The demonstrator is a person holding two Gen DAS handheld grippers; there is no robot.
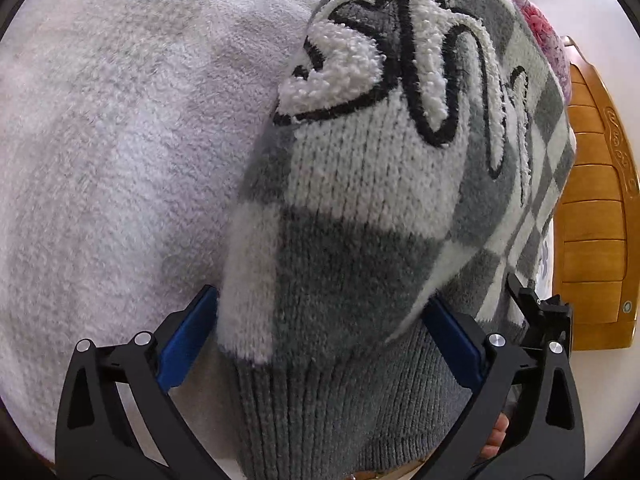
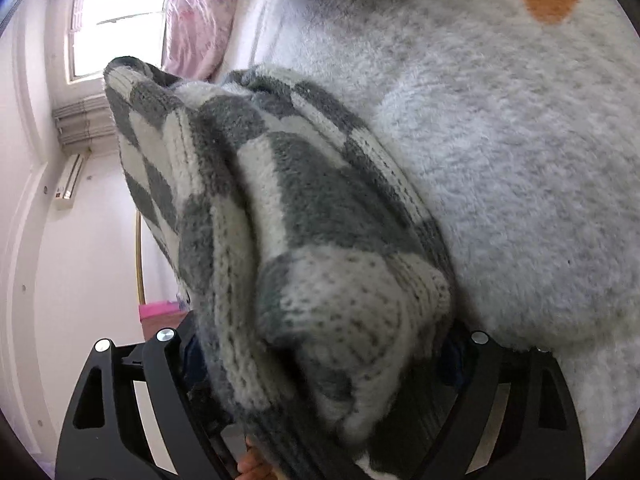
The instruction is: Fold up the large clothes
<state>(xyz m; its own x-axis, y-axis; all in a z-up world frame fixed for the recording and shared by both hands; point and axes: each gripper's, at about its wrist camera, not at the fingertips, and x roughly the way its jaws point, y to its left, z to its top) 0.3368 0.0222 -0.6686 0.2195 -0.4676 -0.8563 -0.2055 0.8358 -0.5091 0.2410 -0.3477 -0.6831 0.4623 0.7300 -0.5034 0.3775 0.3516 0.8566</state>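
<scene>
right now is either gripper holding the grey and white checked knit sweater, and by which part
Neither grips it: the grey and white checked knit sweater lies between the open left gripper and right gripper, ribbed hem at the left.

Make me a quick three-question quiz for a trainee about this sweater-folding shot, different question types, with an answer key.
1. True or false: the sweater is plain red with no pattern.
2. Multiple choice: what does the sweater lie on? A) a bare wooden floor B) a fuzzy pale blanket C) a metal tray
3. Short answer: in the left wrist view, what sits between the jaws of the left gripper?

Key
1. False: it is a grey and white checked knit with raised white lettering.
2. B
3. The sweater's grey ribbed hem end; the jaws stand wide on either side of it. The right gripper likewise has sweater fabric bunched between its jaws.
</scene>
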